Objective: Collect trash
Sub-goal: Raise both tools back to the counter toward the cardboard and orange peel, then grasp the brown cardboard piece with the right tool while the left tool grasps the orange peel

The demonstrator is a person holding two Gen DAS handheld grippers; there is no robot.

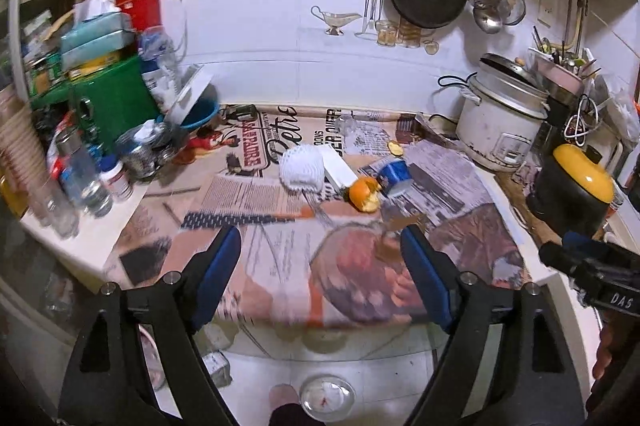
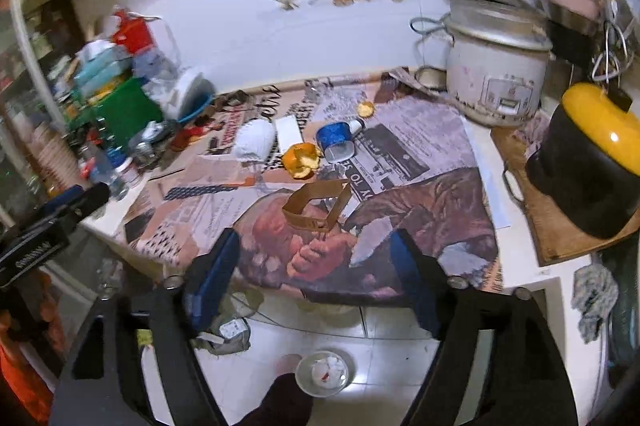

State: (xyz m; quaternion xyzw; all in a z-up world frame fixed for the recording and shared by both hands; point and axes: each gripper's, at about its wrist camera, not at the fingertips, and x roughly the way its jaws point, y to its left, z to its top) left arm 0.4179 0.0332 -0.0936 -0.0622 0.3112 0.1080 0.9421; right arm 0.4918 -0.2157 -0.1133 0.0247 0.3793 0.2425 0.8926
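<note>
Left wrist view: the left claw (image 1: 320,258) hangs spread and empty above a newspaper-covered table (image 1: 256,193), where orange peel (image 1: 365,194), a white foam net (image 1: 302,169) and a blue cup (image 1: 394,177) lie close together. Right wrist view: the right claw (image 2: 314,258) is also spread, empty, above a brown cardboard strip (image 2: 320,205); a metal bowl (image 2: 326,373) sits on the floor below.

On the newspaper-covered counter (image 2: 460,153) lie one orange peel (image 2: 301,155), one white foam fruit net (image 2: 254,142), one white carton (image 2: 289,133), one blue cup (image 2: 335,141) tipped over, one brown cardboard strip (image 2: 318,203) and, near the back edge, perhaps one small peel scrap (image 2: 365,108).
</note>
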